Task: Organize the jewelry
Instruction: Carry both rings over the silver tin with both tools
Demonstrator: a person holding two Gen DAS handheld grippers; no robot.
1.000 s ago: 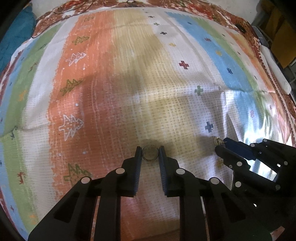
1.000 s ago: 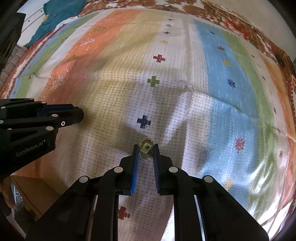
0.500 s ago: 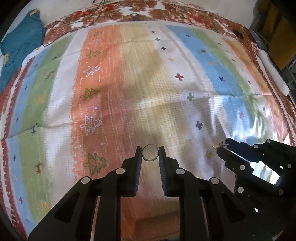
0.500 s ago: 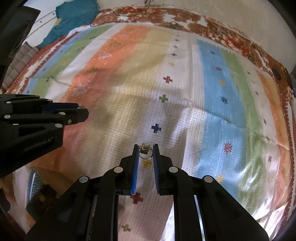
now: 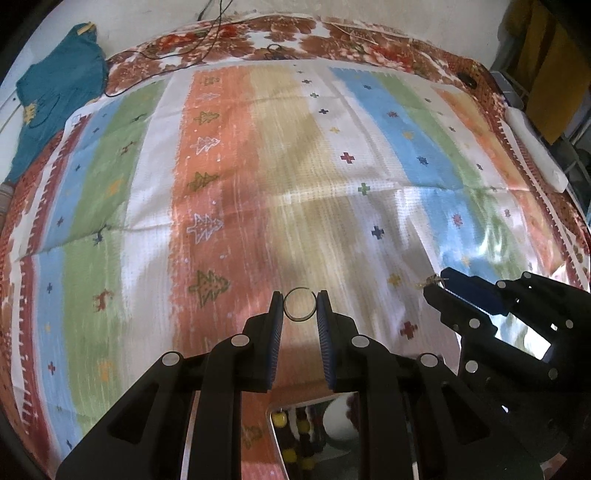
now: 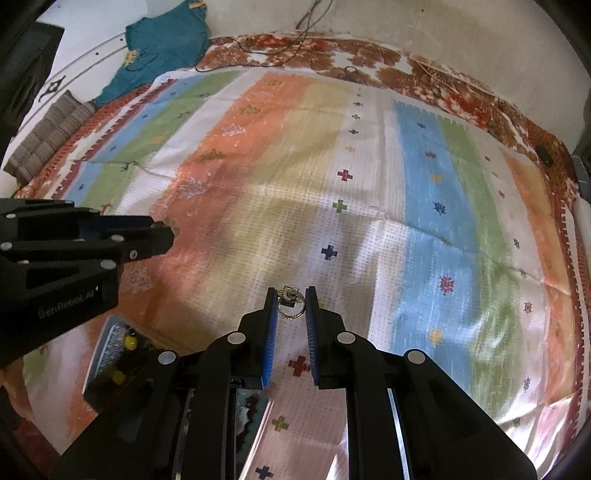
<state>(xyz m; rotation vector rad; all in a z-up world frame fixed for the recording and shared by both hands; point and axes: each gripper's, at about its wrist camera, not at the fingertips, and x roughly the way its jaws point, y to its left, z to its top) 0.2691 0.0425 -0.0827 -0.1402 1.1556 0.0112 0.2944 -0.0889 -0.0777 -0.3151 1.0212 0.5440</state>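
Observation:
My left gripper [image 5: 300, 305] is shut on a plain thin ring [image 5: 300, 305] and holds it in the air above the striped cloth [image 5: 258, 184]. My right gripper [image 6: 291, 300] is shut on a gold ring with a stone setting [image 6: 291, 302], also lifted off the cloth. The right gripper shows at the right of the left wrist view [image 5: 436, 284], with the gold ring at its tips. The left gripper shows at the left of the right wrist view [image 6: 162, 232]. An open jewelry box [image 5: 314, 424] with beads lies below the grippers; it also shows in the right wrist view [image 6: 114, 354].
The striped cloth covers a bed with a red floral border [image 5: 332, 33]. A teal garment [image 5: 55, 92] lies at the far left corner. A white roll [image 5: 535, 151] lies at the right edge. A wall rises behind the bed.
Both grippers have risen from the cloth with their rings held and pulled back toward the near edge. The jewelry box has come into view below them.

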